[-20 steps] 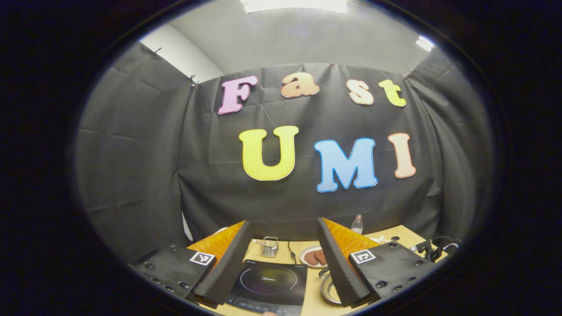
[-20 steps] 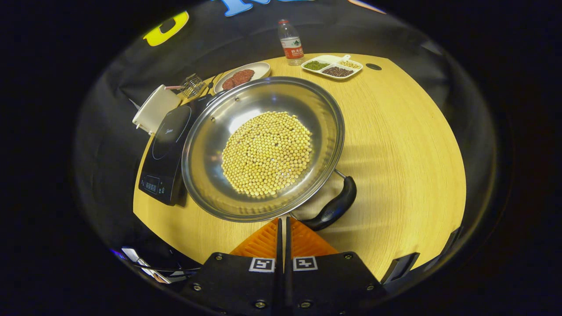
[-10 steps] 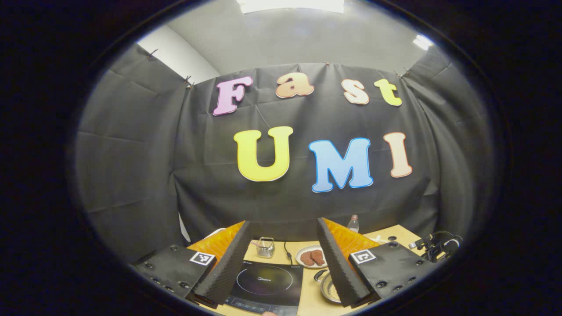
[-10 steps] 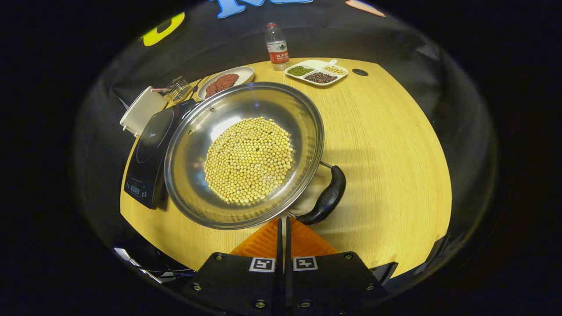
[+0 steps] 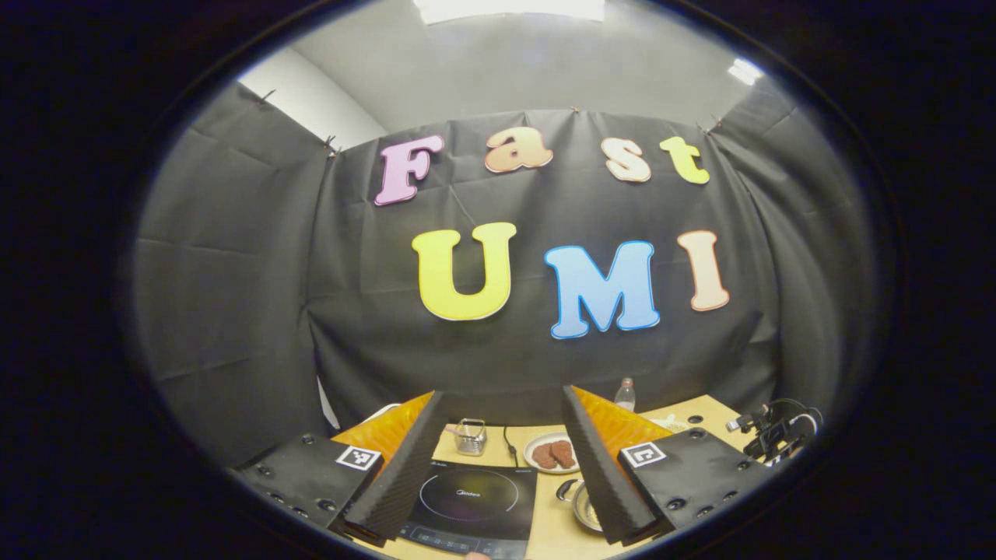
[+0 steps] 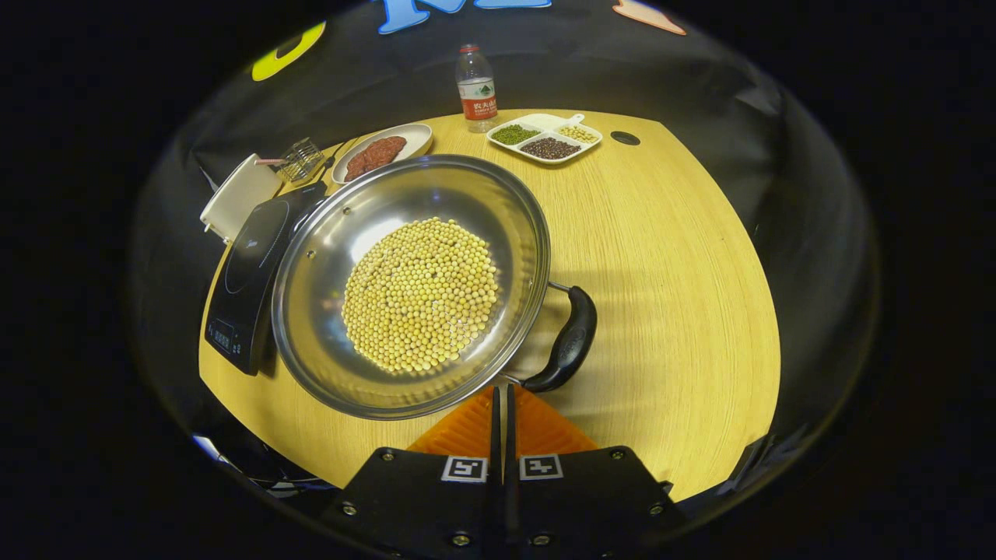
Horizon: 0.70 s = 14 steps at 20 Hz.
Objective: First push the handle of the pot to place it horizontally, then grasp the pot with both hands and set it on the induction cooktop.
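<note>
In the right gripper view, a steel pot holding yellow beans rests on the wooden table. Its black handle curves along the right side of the rim. My right gripper is shut, its tips at the pot's near rim beside the handle's lower end; whether they touch it I cannot tell. The black induction cooktop lies left of the pot, which overlaps its edge. In the left gripper view, my left gripper hangs open above the cooktop, its right finger hiding part of the pot.
At the table's far side stand a water bottle, a divided dish of beans, a plate of meat, a wire basket and a white box. A black device with cables sits at the right.
The pot has turned in the right gripper view: its handle swung from the lower right up toward the right side, and the pot drifted left. The left gripper stayed open, nearly still.
</note>
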{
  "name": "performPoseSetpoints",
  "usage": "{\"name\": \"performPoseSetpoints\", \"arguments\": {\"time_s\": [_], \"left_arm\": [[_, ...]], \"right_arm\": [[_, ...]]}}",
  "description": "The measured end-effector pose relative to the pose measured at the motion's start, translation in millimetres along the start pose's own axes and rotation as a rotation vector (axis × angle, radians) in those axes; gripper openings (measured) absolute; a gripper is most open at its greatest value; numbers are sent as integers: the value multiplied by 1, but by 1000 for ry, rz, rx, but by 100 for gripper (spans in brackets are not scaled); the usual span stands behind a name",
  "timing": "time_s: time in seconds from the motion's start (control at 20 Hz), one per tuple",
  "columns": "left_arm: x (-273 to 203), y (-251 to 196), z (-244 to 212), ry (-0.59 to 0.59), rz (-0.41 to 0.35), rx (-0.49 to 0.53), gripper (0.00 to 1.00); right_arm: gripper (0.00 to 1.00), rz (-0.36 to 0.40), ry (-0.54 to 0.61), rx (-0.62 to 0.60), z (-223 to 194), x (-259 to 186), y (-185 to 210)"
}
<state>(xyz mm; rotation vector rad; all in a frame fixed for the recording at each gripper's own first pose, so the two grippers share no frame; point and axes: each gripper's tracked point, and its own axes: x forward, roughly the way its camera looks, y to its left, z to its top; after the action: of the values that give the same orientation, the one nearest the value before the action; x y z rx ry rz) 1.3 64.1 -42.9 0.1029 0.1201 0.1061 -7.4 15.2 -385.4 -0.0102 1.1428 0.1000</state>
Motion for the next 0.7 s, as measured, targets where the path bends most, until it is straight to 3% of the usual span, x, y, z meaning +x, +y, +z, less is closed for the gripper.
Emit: {"name": "performPoseSetpoints", "arguments": {"time_s": [0.7], "left_arm": [[-4, -7, -5, 13, 10, 13, 99]], "right_arm": [[1, -62, -18, -59, 29, 12, -33]]}}
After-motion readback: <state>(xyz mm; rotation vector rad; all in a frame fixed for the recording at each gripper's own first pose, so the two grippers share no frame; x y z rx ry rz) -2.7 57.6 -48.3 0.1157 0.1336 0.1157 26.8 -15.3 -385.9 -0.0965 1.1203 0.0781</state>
